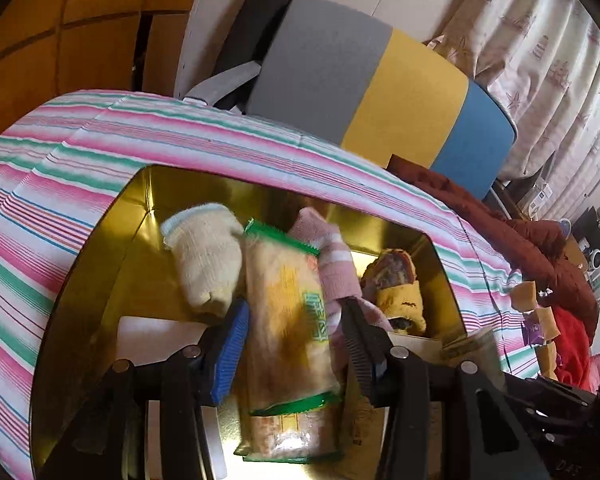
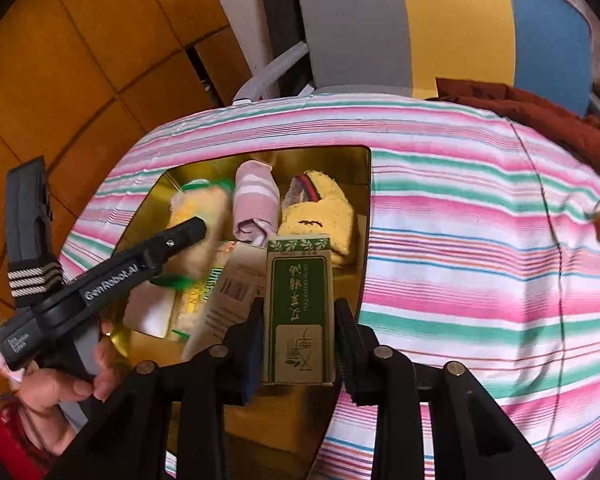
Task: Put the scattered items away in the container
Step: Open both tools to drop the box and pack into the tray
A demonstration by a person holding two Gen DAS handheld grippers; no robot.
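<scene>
A gold tin sits on the striped tablecloth and holds a cream sock, a pink striped sock and a yellow sock. My left gripper is over the tin with a green-edged snack packet between its fingers; the jaws look slightly apart from it. My right gripper is shut on a green essential-oil box above the tin's near right corner. The left gripper shows in the right wrist view, held by a hand.
A beige box and a white item lie in the tin. A grey, yellow and blue chair stands behind the table. Dark red clothing and small wrapped items lie at the right.
</scene>
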